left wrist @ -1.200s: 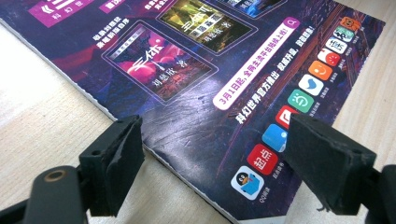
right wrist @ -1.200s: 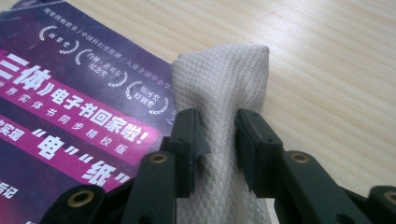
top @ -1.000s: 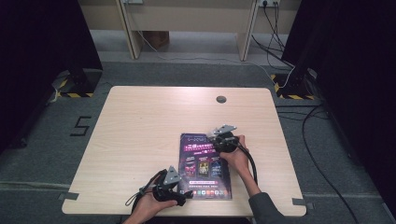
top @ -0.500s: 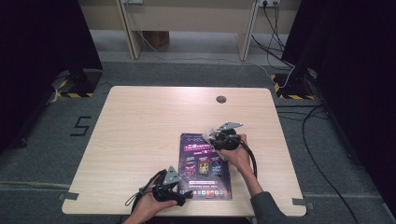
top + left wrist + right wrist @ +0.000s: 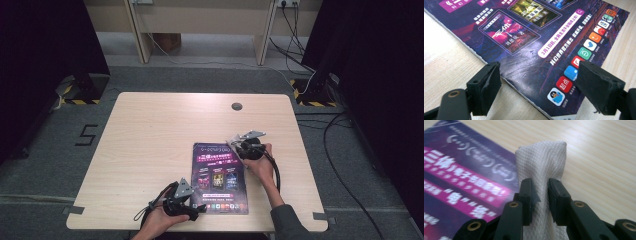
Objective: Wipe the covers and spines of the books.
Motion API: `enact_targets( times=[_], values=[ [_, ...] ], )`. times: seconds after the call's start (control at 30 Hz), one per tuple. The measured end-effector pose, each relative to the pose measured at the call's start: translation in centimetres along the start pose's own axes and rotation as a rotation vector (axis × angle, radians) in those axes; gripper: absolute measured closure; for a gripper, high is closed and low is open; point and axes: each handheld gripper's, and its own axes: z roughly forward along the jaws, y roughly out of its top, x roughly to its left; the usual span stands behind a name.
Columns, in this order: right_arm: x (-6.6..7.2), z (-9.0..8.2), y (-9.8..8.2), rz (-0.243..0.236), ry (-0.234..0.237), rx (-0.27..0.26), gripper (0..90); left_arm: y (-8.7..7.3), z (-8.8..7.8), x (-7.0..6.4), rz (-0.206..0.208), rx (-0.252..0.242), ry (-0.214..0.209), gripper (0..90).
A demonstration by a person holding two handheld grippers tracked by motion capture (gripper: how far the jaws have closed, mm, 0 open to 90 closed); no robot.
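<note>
A purple magazine lies flat on the wooden table, near the front edge. My right gripper is at the magazine's far right corner. It is shut on a white textured cloth; its jaws have just been closing on that cloth. The cloth stands bunched between the pads, above the magazine's edge. My left gripper sits low at the near left corner. Its jaws are wide open and straddle the cover's corner with the app icons.
A round cable hole sits in the table's far middle. Bare wood runs left of and beyond the magazine. Cables lie on the grey floor at the right, and a desk frame stands beyond the table.
My right gripper has shifted a little to the right and away from me at the magazine's far corner, cloth still in it. The left gripper has stayed put.
</note>
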Motion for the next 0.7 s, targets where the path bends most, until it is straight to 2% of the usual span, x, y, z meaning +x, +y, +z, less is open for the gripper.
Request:
enact_targets(
  times=[0.07, 0.17, 0.27, 0.37, 0.47, 0.53, 0.57, 0.6, 0.67, 0.7],
  values=[
    [-0.2, 0.0, -0.1, 0.016, 0.011, -0.005, 73.9, 0.0, 0.0, 0.0, -0.002, 0.001, -0.002, 18.7],
    [0.3, 0.1, 0.0, -0.003, 0.012, -0.003, 74.3, 0.0, 0.0, 0.0, 0.000, 0.001, 0.000, 18.9],
    [1.7, 0.3, 0.2, -0.036, 0.031, 0.002, 73.8, 0.0, 0.0, 0.0, -0.001, 0.002, -0.002, 18.7],
    [3.3, 0.5, 0.5, -0.072, 0.091, -0.004, 73.8, 0.0, 0.0, 0.0, -0.001, 0.001, -0.001, 18.9],
    [4.3, 0.6, 0.8, -0.112, 0.094, 0.003, 73.9, 0.0, 0.0, 0.0, 0.000, 0.001, -0.001, 18.9],
    [3.8, 0.7, 0.7, -0.100, 0.081, -0.004, 74.2, 0.0, -0.1, 0.0, -0.005, 0.004, -0.002, 19.1],
    [3.4, 0.7, 0.6, -0.098, 0.055, -0.006, 74.2, 0.0, 0.0, 0.1, -0.008, 0.004, -0.005, 19.2],
    [2.8, 0.7, 0.5, -0.085, 0.036, -0.009, 74.2, 0.0, 0.0, 0.1, -0.009, 0.005, -0.006, 19.1],
    [1.6, 0.5, 0.2, -0.026, 0.032, -0.014, 74.3, -0.1, -0.1, 0.0, -0.005, 0.005, -0.002, 19.2],
    [1.0, 0.5, 0.0, -0.018, 0.010, -0.019, 74.3, -0.1, -0.1, 0.0, -0.004, 0.005, -0.004, 19.1]
  ],
)
